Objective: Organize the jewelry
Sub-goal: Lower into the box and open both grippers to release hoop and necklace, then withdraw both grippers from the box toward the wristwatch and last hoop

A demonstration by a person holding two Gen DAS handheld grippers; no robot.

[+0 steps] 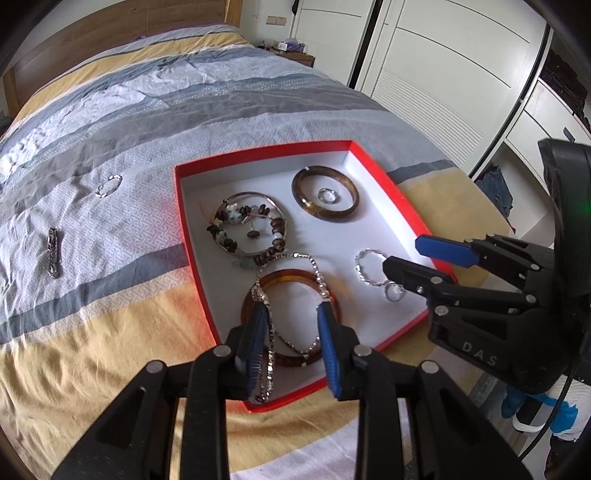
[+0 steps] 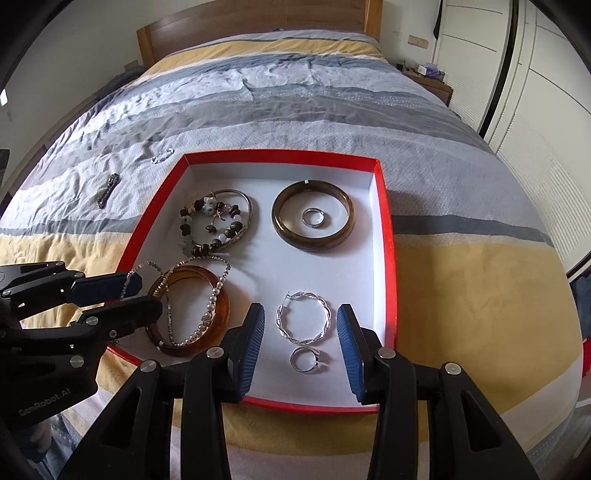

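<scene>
A red box [image 1: 402,197] with a white floor lies on the bed; it also shows in the right wrist view [image 2: 388,236]. Inside are a dark bangle [image 1: 325,192], a beaded bracelet [image 1: 251,227], an amber bangle [image 2: 188,310], a twisted silver hoop [image 2: 301,317] and a silver ring [image 2: 306,360]. A silver bead chain [image 1: 291,291] drapes over the amber bangle and against my left gripper's left finger. My left gripper [image 1: 293,325] is open above that bangle. My right gripper [image 2: 301,332] is open, its fingers either side of the hoop and ring.
On the striped bedcover left of the box lie a small silver bracelet [image 1: 108,185] and a dark chain bracelet [image 1: 53,258]. A wooden headboard [image 2: 251,18] stands at the far end. White wardrobe doors [image 1: 443,55] and a bedside table [image 1: 295,51] stand to the right.
</scene>
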